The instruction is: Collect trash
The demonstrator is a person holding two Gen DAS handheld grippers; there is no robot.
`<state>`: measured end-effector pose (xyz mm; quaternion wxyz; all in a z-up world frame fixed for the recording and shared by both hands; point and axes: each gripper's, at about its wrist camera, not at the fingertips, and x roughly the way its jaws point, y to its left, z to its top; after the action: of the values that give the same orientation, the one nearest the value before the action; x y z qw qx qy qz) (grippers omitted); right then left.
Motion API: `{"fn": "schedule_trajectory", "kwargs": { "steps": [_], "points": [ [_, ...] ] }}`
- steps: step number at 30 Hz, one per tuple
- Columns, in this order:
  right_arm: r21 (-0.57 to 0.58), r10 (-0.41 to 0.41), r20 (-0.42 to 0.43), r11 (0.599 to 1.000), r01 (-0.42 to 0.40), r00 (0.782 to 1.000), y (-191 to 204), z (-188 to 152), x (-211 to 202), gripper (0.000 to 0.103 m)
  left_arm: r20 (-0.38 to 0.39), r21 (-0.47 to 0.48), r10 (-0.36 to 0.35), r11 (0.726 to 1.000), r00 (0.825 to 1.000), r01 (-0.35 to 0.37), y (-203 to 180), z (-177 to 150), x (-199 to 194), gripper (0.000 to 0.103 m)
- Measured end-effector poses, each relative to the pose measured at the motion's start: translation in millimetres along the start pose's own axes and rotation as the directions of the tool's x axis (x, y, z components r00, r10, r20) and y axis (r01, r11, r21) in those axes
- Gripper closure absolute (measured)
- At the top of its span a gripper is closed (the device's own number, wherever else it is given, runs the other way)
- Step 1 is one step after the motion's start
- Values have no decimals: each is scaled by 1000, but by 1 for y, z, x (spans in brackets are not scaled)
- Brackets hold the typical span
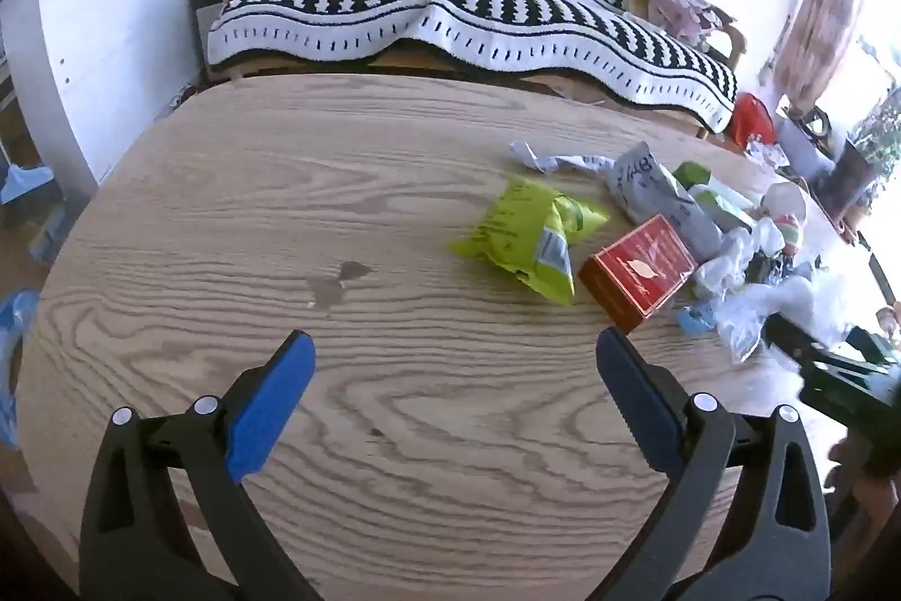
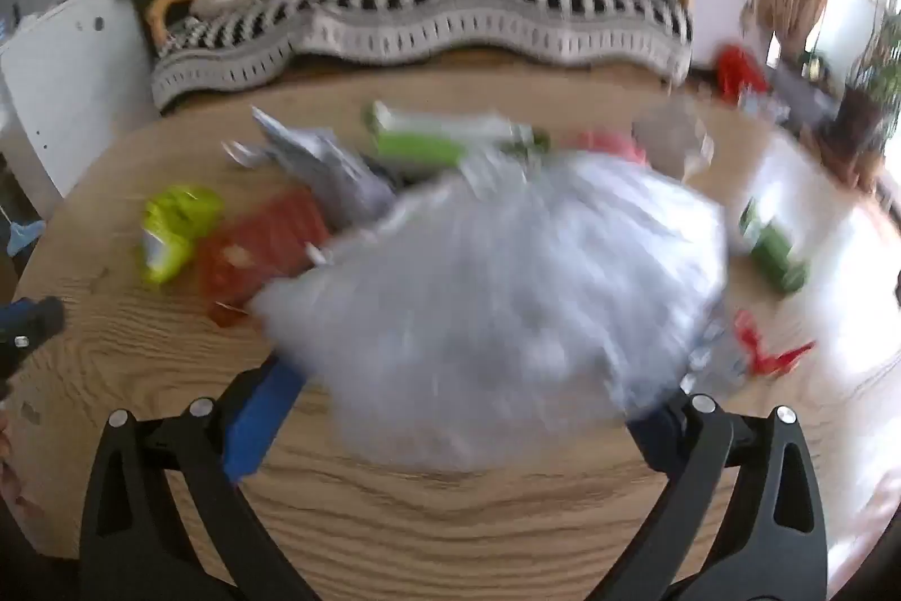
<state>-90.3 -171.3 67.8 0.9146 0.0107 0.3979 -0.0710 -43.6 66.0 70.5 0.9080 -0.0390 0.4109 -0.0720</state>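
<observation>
Wooden table seen from both wrist cameras, with a sofa under a black-and-white striped blanket behind it. The left gripper hangs over a bare part of the tabletop, angled downward, its blue-padded jaws spread wide with nothing between them. The trash lies in a loose cluster on the table's right side, ahead and to the right of this gripper: a yellow-green snack bag, a red box just beside it, a grey printed pouch behind the box, and crumpled clear plastic farther right. In the right wrist view, strongly blurred, the right gripper also stands wide open; a large clear plastic bag fills the space in front of and between its jaws, covering both fingertips, and whether the pads touch it cannot be told. Beyond that bag lie the same snack bag, red box and a green pack; a green can lies to the right.
</observation>
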Motion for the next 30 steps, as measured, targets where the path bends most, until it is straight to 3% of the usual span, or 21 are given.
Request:
{"fn": "schedule_trajectory", "kwargs": {
  "steps": [4,10,15,20,24,30],
  "points": [
    [1,21,41,1000,-21,999,8,9,-16,6,-22,2,-4,1000,1000,4,1,-2,4,6],
    [-11,37,22,999,-37,999,11,10,-18,6,-28,22,15,1000,1000,-14,-4,-2,2,6],
    [52,-5,51,999,3,999,-8,3,-21,6,-52,39,0,999,999,2,-10,-2,5,6],
    [113,-23,27,993,20,999,-27,2,-17,6,-61,67,-20,997,998,24,-17,-2,6,6],
    [148,-42,66,988,32,997,-40,2,-24,6,-61,71,-29,997,998,33,-21,-2,7,6],
    [166,-45,82,986,31,996,-49,-4,-28,6,-63,78,-8,997,998,13,-26,-1,11,6]
  ]
}}
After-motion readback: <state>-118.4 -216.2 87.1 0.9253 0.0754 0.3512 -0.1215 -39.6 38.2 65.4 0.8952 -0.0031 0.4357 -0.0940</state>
